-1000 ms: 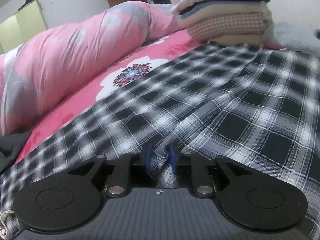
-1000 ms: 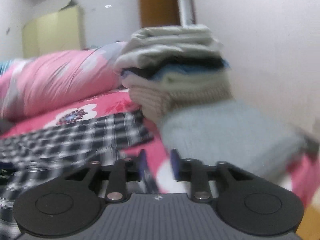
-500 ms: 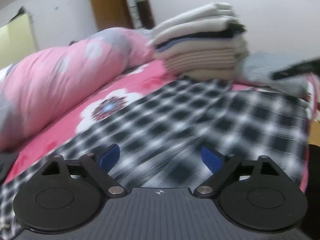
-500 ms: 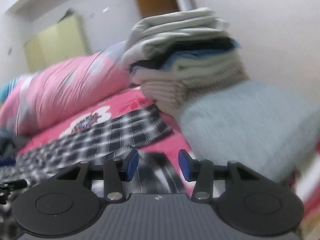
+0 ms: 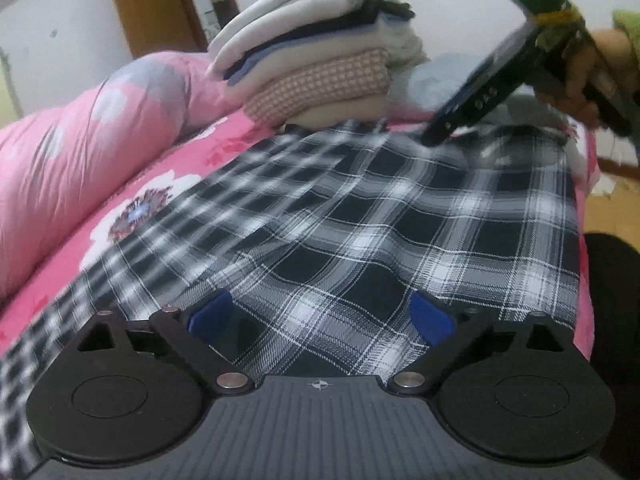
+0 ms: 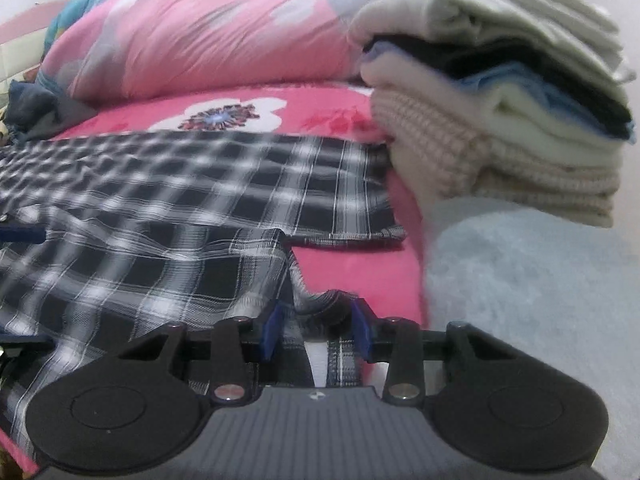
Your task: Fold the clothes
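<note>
- Checked black-and-white cotton shirt (image 5: 360, 216) lies spread on the pink floral bedsheet (image 5: 168, 184), directly under and ahead of both sets of fingers.
- Left gripper (image 5: 320, 316) hovers with blue pads wide apart, cloth showing between them, nothing held.
- Right gripper (image 6: 316, 326) has its fingers part-way apart, straddling a raised fold at the shirt's edge; firm contact cannot be told.
- Tall stack of folded garments (image 6: 500, 92) stands ahead-right of the right fingers, a pale blue fluffy fabric (image 6: 540, 300) beside them.
- Rolled pink quilt (image 5: 80, 152) lies far left.
</note>
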